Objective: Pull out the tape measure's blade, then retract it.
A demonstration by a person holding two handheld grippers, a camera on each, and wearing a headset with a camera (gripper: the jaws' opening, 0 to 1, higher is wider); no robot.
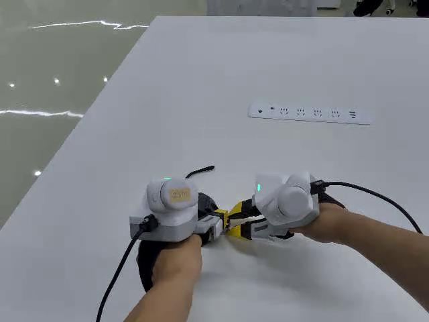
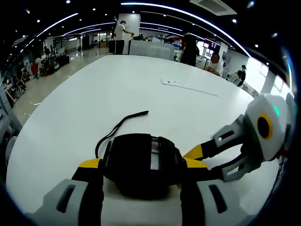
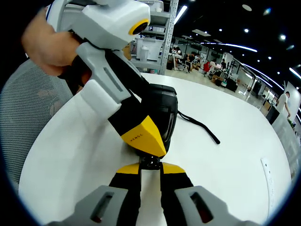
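**Tape measure clamped at both ends, blade not yet drawn out**

The black tape measure [image 3: 164,108] sits on the white table [image 1: 201,80], well to the near side of the power strip [image 1: 308,113], with its strap [image 3: 200,126] trailing toward that strip. The left gripper [image 2: 141,165] clasps the case between its jaws. The right gripper [image 3: 150,167] has its jaws pinched on what appears to be the blade tip [image 3: 150,162]. That hold is narrow, so an off-axis pull would likely slip the tip free. A weak hold on the case would let it drag along instead of feeding blade.
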